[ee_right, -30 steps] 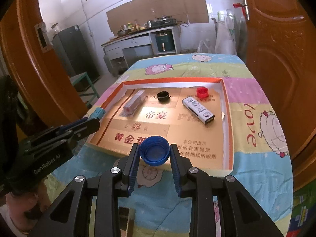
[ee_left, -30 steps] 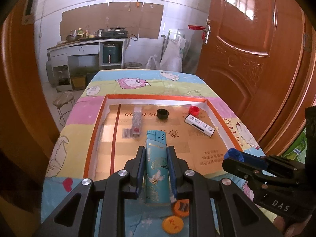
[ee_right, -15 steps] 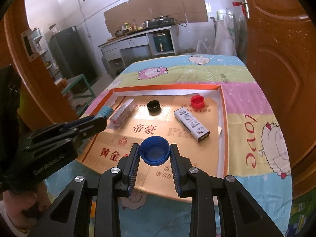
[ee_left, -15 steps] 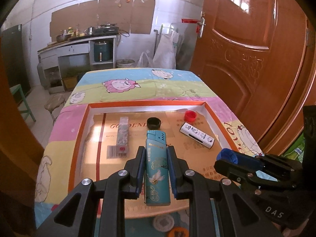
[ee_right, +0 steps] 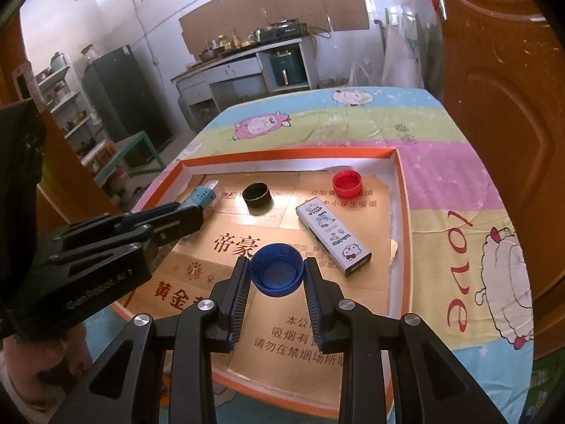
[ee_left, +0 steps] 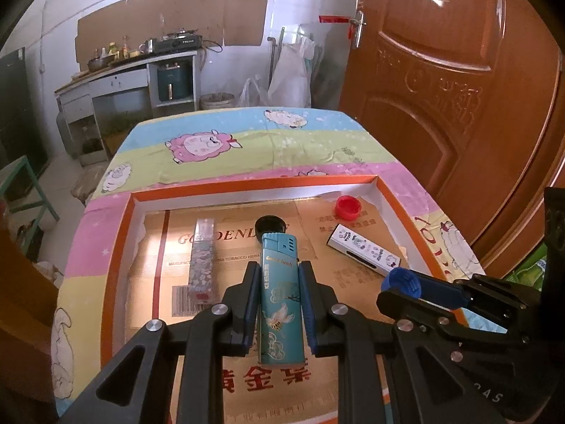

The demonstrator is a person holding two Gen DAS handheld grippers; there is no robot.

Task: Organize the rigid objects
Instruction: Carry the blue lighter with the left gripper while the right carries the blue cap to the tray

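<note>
Carry step: teal rectangular plastic lighter clamped in left gripper jaws, blue plastic bottle cap in right gripper, both held over orange-rimmed cardboard tray. Next, prob.: lowered, then released on bare cardboard.

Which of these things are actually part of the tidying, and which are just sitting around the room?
Part of the job: teal lighter in the left gripper, blue cap in the right gripper, orange tray, red cap, black ring, white case.

Just lying about: stove, wooden door.
</note>
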